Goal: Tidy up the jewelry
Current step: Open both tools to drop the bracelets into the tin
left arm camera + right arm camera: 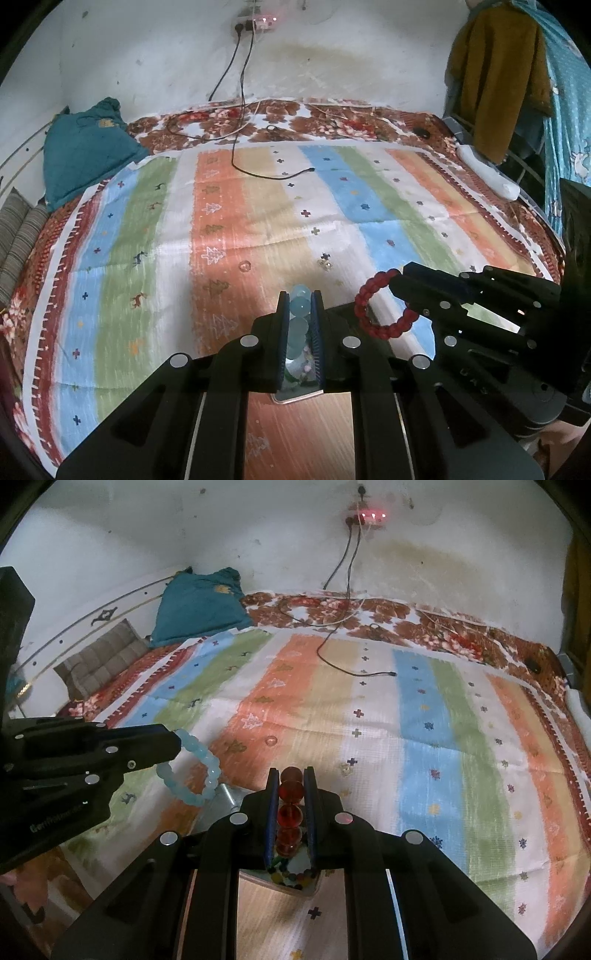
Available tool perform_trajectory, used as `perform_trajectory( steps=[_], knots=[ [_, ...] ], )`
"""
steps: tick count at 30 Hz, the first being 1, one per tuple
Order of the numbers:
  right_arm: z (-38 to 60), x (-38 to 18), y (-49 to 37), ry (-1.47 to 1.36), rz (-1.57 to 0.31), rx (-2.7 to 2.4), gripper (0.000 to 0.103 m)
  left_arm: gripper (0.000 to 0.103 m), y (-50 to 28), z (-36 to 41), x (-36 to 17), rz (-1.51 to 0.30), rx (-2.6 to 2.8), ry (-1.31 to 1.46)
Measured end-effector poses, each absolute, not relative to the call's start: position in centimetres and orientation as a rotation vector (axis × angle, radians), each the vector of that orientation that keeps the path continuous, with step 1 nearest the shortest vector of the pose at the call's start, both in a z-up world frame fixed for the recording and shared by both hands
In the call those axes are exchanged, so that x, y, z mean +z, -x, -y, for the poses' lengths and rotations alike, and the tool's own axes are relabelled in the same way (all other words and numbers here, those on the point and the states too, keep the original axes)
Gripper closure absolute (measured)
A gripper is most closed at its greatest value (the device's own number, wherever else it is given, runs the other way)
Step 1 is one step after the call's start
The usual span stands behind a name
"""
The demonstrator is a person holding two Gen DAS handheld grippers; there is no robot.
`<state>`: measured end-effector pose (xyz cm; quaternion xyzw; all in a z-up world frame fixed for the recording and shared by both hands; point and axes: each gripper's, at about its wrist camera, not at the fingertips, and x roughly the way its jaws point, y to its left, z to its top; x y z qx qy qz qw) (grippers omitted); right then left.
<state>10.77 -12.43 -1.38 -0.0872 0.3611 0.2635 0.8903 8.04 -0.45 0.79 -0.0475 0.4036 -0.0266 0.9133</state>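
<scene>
Bed (pixel 424 122) fills both views, covered by brown floral sheet. Striped cloth (pixel 258 221) spread over it: blue, green, white, orange, tan bands with small crosses, trees, deer. Teal pillow (pixel 85 155) at far left corner against wall; striped grey cushion (pixel 99 661) beside it at bed edge. Black cable (pixel 236 147) trails from wall onto cloth, plug end (pixel 308 170) lying mid-cloth. White cable (pixel 332 112) loops across floral sheet. Two small jewelry pieces (pixel 245 266) (pixel 325 264) lie on cloth, apart. Tray (pixel 295 880) with multicoloured beads sits on cloth near front edge.

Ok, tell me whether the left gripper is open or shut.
Shut: the left gripper clamps the pale blue bracelet between its fingers, beads filling the gap; the loop hangs free.
</scene>
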Motion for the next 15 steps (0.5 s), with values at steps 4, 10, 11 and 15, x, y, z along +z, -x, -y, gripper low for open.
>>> perform_trajectory(
  steps=[4,10,11,15],
  knots=[
    [12.46,-1.36,-10.32,0.181,-0.752,0.558,0.089,0.092,-7.66,0.55,0.87,-0.828,-0.061,0.100],
    [12.19,-1.57,-10.18,0.185,-0.768,0.574,0.089,0.092,-7.48,0.83,0.72,-0.833,-0.065,0.097],
    [12.14,-1.61,-10.22,0.183,-0.772,0.575,0.089,0.092,-7.48,0.95,0.66,-0.837,-0.066,0.094],
    [12.64,-1.34,-10.54,0.160,-0.762,0.540,0.061,0.090,-7.57,0.67,0.61,-0.843,-0.034,0.109]
  ],
)
